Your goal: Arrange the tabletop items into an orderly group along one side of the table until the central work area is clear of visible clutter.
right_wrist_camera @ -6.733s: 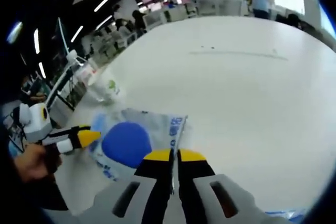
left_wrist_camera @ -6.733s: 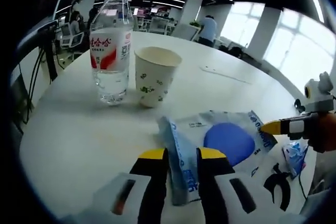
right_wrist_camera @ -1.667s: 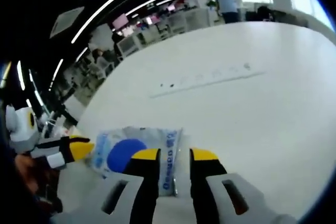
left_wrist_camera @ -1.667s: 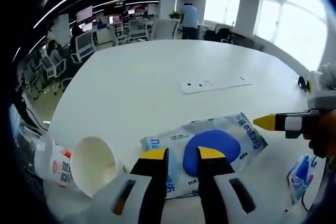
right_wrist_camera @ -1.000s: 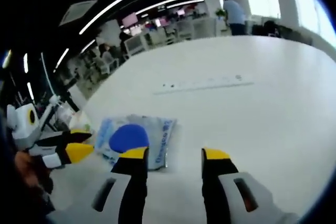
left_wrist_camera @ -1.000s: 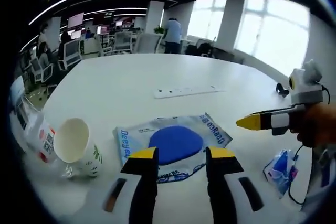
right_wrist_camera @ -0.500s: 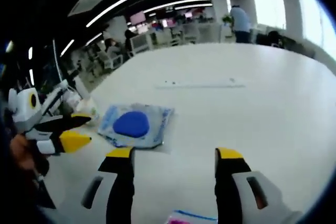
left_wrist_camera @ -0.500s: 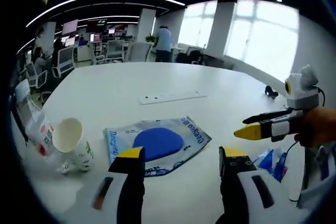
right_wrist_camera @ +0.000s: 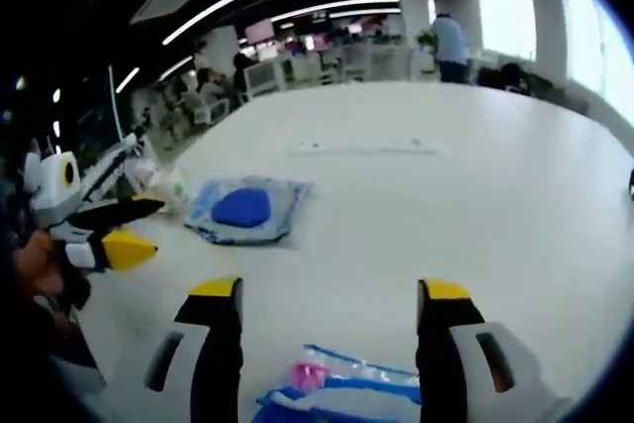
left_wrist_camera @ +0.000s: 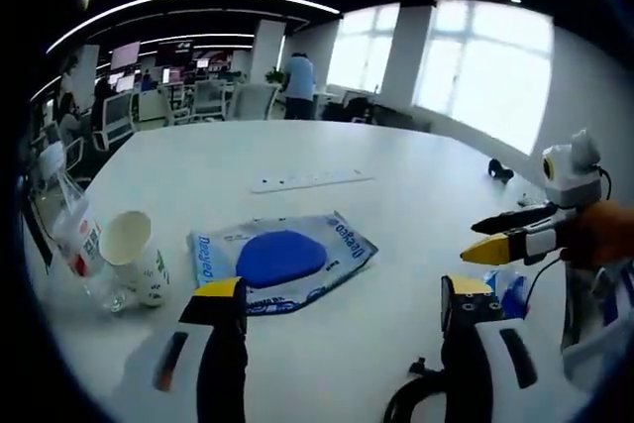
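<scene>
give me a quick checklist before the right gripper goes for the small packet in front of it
1. Right gripper open: ok.
2. Small packet lies between its jaws' line: ok.
3. Left gripper open, holding nothing: ok.
4. Blue pouch released flat beside the paper cup: ok.
5. Water bottle next to the cup, upright: cannot tell.
6. Table bare around the packet: ok.
</scene>
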Motion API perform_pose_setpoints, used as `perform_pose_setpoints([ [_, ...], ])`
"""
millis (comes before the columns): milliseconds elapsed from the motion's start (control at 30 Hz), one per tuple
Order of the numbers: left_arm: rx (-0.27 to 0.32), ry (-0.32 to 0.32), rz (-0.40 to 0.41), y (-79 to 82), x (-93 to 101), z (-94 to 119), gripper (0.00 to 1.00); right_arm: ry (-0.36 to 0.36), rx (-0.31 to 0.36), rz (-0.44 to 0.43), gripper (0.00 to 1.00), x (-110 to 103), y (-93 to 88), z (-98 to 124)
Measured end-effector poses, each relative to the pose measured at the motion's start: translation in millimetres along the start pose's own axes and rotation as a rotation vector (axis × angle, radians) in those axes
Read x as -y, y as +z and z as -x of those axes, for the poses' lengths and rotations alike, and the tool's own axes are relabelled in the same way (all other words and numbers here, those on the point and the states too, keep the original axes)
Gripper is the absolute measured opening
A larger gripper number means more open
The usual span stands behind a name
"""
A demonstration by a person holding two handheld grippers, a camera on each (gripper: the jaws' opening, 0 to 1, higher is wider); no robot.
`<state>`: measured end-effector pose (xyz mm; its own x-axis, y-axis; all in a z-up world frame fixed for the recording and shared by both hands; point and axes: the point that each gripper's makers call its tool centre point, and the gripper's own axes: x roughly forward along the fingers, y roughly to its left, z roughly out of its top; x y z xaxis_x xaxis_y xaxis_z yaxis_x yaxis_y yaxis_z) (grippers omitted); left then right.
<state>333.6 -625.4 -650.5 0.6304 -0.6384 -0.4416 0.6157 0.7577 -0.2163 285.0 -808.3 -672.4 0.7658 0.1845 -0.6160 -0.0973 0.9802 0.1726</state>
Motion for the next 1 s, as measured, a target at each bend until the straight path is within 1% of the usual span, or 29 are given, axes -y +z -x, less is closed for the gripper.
perform_pose_setpoints([
  [167, -0.001, -0.031, -0.014, -4.4, 15.1, 2.2, 0.9, -0.013, 0.005, -0.008, 0.73, 7.3, -9.3, 14.0],
  [400, -0.015, -0.075, -0.017, -13.7, 35.9, 1.2, 0.95, -0.028, 0.011, -0.032, 0.76, 16.3, -23.4, 31.4],
  [567, -0.032, -0.116, -0.034, -20.9, 55.2, 1.8, 0.99, -0.033, 0.016, -0.048, 0.78, 20.2, -33.4, 43.2],
  [867, -0.048, -0.158, -0.047, -28.9, 78.0, 1.7, 0.99, -0.06, 0.023, -0.095, 0.83, 31.1, -53.7, 63.5],
  [1000, -0.061, -0.181, -0.06, -34.3, 91.0, 1.0, 0.99, -0.069, 0.024, -0.116, 0.84, 34.4, -62.1, 71.0],
])
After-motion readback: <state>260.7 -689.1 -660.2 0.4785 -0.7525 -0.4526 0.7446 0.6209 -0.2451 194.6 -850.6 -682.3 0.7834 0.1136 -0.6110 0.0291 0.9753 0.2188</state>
